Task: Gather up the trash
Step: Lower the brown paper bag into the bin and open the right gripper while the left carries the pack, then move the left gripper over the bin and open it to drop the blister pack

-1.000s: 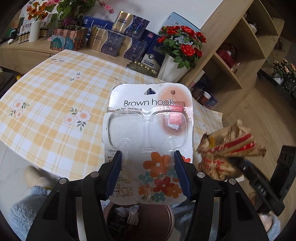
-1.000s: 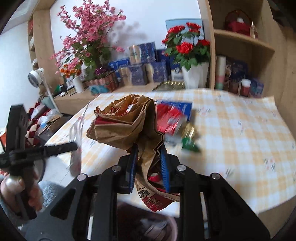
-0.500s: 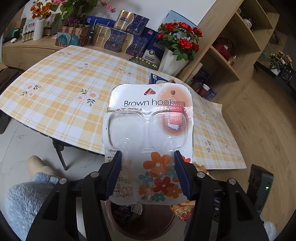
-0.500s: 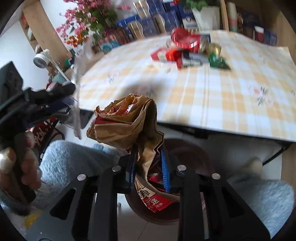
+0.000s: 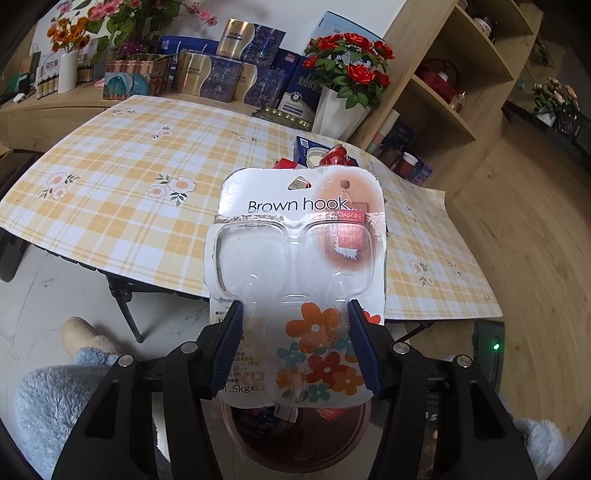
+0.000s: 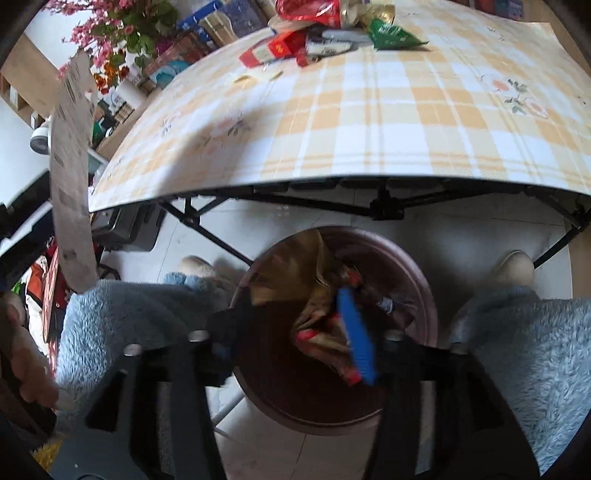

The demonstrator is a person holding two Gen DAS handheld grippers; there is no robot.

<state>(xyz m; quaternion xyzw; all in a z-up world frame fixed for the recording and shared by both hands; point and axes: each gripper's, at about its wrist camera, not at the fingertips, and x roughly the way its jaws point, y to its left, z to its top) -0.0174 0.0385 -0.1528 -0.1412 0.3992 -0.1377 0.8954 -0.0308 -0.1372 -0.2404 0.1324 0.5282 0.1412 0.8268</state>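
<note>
My left gripper (image 5: 295,343) is shut on a white "Brown hook" blister pack (image 5: 299,258), held upright above the brown round trash bin (image 5: 295,439). The pack also shows edge-on in the right wrist view (image 6: 70,184). My right gripper (image 6: 295,343) is open right above the bin (image 6: 406,369). The crumpled brown paper bag (image 6: 306,291) lies loose inside the bin between the spread fingers. More trash (image 6: 325,29) lies in a pile on the checked table (image 6: 369,110), and shows in the left wrist view (image 5: 325,155) too.
The table stands on black folding legs (image 6: 384,210) just behind the bin. The person's blue fleece legs (image 6: 524,350) flank the bin. Boxes, flower vases (image 5: 343,107) and a wooden shelf (image 5: 461,74) stand behind the table.
My right gripper dropped down over the bin and opened, letting the paper bag fall in. My left gripper kept its hold on the pack and moved back from the table.
</note>
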